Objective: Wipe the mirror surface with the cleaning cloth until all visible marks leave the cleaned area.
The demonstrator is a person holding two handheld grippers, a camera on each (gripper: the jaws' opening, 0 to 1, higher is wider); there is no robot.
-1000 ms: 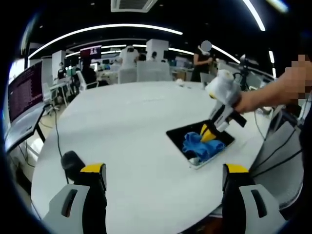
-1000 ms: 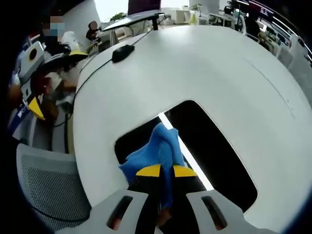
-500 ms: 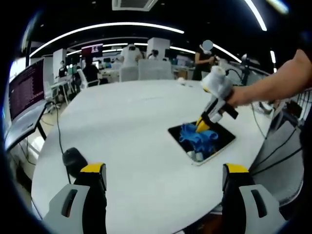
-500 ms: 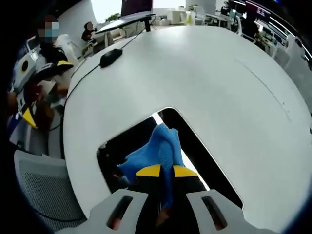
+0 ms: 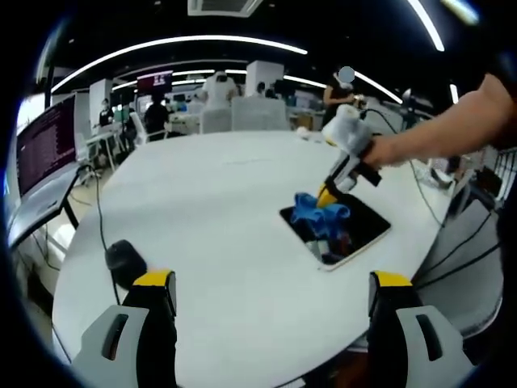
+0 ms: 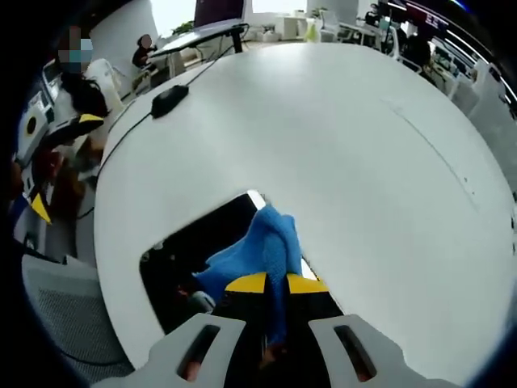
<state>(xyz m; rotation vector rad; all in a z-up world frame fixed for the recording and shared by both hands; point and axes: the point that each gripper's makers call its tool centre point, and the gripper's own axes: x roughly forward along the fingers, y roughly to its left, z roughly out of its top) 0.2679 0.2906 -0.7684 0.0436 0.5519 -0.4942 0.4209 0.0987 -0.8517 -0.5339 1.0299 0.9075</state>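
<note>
— Two grippers, and one of them is on the job. The right gripper [image 6: 267,283] has its yellow-tipped jaws clamped on the blue cleaning cloth [image 6: 252,255], pinched between them with the loose part bunched ahead of the tips.

— And where's the cloth sitting?

— On the mirror [image 6: 190,250], the dark rectangular slab lying flat on the round white table [image 6: 339,137]. In the right gripper view the cloth presses on the glass near the mirror's far edge, with a thin bright strip of reflected light beside it.

— What about from the other side?

— In the left gripper view the right gripper [image 5: 325,194] reaches in from the right, held by a person's hand [image 5: 388,152], its tips down in the cloth [image 5: 317,212] at the far corner of the mirror [image 5: 355,233]. The mirror lies toward the table's [image 5: 210,210] right side.

— The left gripper?

— The left gripper [image 5: 266,299] hangs above the near edge of the table, jaws wide apart, holding nothing, well away from the mirror.

— Anything else on the table?

— A black mouse [image 5: 123,257] on a cable, near the left edge; in the right gripper view the mouse [image 6: 168,100] lies at the far side.
</note>
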